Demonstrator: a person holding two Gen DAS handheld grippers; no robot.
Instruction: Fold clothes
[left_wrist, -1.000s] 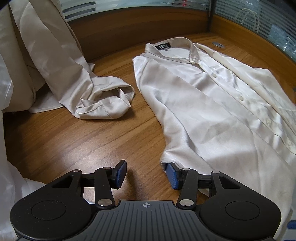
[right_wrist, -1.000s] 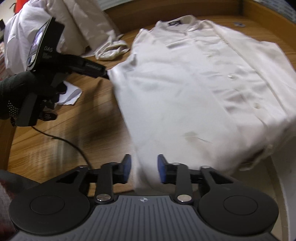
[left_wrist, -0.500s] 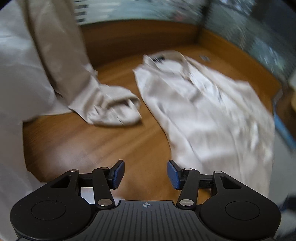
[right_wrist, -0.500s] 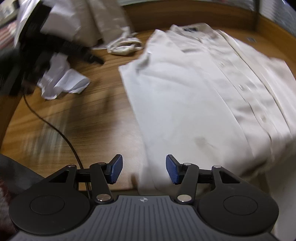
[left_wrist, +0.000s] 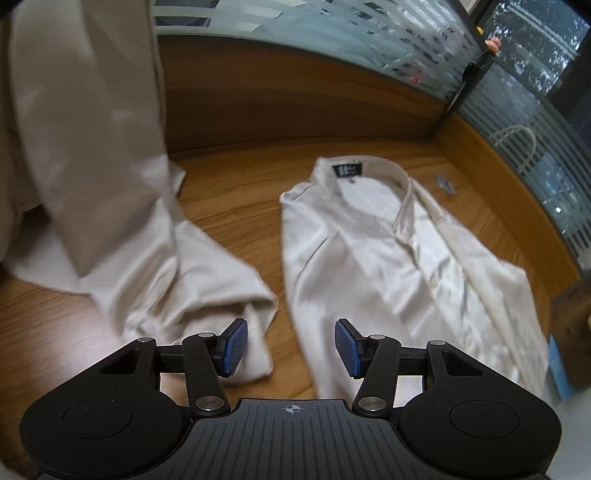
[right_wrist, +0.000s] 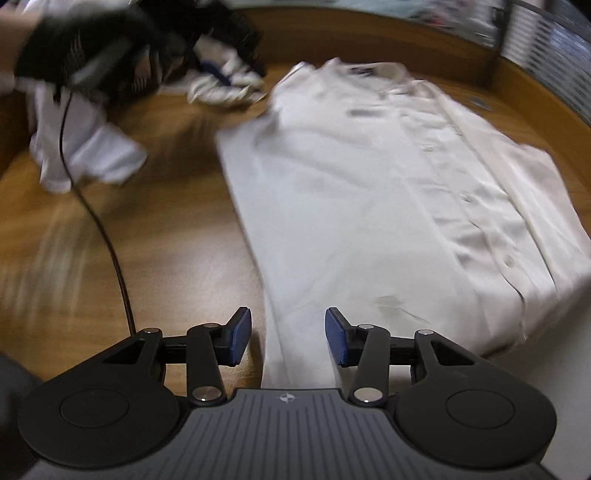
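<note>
A cream button-up shirt (left_wrist: 388, 266) lies flat on the wooden table (left_wrist: 229, 206), its collar and black label at the far end. My left gripper (left_wrist: 291, 347) is open above bare wood, between the shirt's left edge and a loose cream garment (left_wrist: 177, 280). In the right wrist view the shirt (right_wrist: 369, 192) fills the middle. My right gripper (right_wrist: 289, 340) hovers over its near left hem. Its jaws are closing with the hem between them, and the pads stand clear of the cloth.
A gloved hand (right_wrist: 85, 48) holds the other gripper at the far left, over crumpled white cloth (right_wrist: 92, 155). A black cable (right_wrist: 107, 243) trails across the wood. A raised wooden rim (left_wrist: 295, 99) and glass panels bound the far side.
My left gripper has left the shirt's near corner and travelled toward the far end, beside the loose garment. The right gripper stayed at the hem; its jaws stand wider than a second ago.
</note>
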